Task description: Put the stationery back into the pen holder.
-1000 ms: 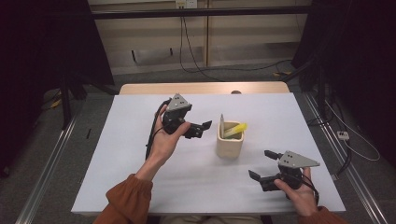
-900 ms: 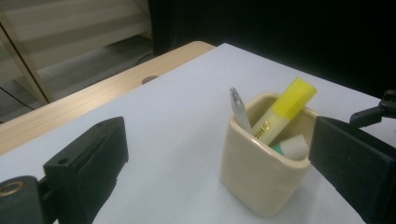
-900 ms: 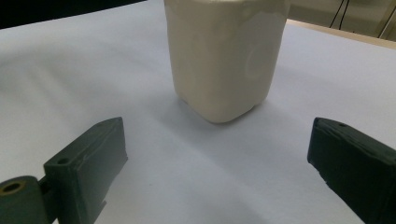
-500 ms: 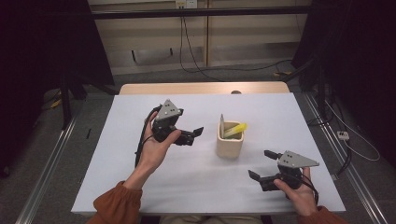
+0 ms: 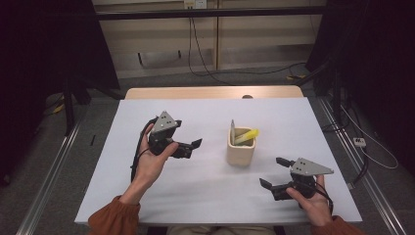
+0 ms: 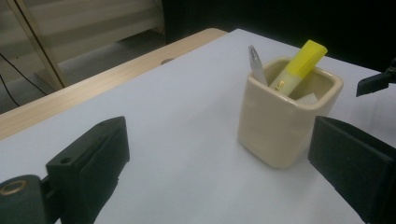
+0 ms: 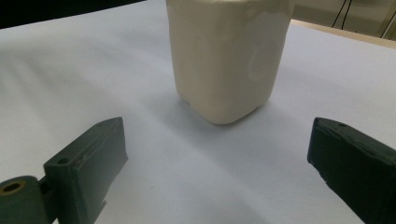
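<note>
A cream square cup (image 5: 241,152) stands right of centre on the white table (image 5: 210,200). It holds a yellow highlighter (image 5: 248,135) and a grey pen (image 5: 232,128). My left gripper (image 5: 192,148) is held above the table to the cup's left, open, with nothing between its jaws. In the left gripper view the cup (image 6: 285,126), the highlighter (image 6: 299,65) and the pen (image 6: 256,63) lie ahead of the open left gripper (image 6: 222,163). My right gripper (image 5: 271,172) rests low near the front right, open and empty, pointing at the cup (image 7: 229,56) ahead of the right gripper (image 7: 219,163).
A wooden strip (image 5: 210,93) runs along the table's far edge. Cables (image 5: 195,44) lie on the floor beyond it, and dark curtains flank both sides. A tip of the right gripper (image 6: 376,81) shows past the cup in the left gripper view.
My left gripper has drawn back to the left and toward the person, away from the cup. The right gripper and the cup have stayed put.
</note>
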Demonstrator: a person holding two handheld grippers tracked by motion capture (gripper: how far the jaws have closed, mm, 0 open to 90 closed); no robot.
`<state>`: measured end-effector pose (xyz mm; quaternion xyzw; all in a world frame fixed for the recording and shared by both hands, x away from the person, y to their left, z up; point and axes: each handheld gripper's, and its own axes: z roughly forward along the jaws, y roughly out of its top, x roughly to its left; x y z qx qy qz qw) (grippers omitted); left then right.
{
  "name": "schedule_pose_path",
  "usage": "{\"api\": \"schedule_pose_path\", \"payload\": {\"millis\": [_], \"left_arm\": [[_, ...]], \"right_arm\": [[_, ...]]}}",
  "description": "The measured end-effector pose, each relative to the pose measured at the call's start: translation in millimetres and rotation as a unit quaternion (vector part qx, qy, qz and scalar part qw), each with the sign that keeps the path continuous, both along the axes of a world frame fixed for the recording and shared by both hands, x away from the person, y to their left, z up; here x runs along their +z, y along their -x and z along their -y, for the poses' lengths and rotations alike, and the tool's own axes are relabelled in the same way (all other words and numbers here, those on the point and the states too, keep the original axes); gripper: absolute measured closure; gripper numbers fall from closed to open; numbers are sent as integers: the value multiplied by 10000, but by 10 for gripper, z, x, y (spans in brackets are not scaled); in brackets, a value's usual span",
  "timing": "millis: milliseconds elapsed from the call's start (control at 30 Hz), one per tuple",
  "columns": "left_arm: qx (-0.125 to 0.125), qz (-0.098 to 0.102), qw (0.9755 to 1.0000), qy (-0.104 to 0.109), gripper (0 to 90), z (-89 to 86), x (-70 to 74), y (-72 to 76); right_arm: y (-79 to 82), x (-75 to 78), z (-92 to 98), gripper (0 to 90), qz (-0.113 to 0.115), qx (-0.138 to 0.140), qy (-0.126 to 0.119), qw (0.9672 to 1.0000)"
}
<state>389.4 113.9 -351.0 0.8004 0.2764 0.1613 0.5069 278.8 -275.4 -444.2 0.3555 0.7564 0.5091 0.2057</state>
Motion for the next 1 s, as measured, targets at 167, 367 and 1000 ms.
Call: {"api": "schedule_pose_path", "payload": {"millis": [167, 367, 1000], "left_arm": [[75, 40, 10000, -28, 53, -94, -28, 45], [53, -1, 9998, -167, 53, -201, -91, 110], [317, 133, 9993, -154, 54, -519, -164, 396]], "right_arm": [[-3, 0, -3, 44, -3, 1, 6, 10000], [-7, -1, -5, 44, -10, 6, 4, 10000], [-22, -1, -22, 44, -3, 41, 20, 10000]]}}
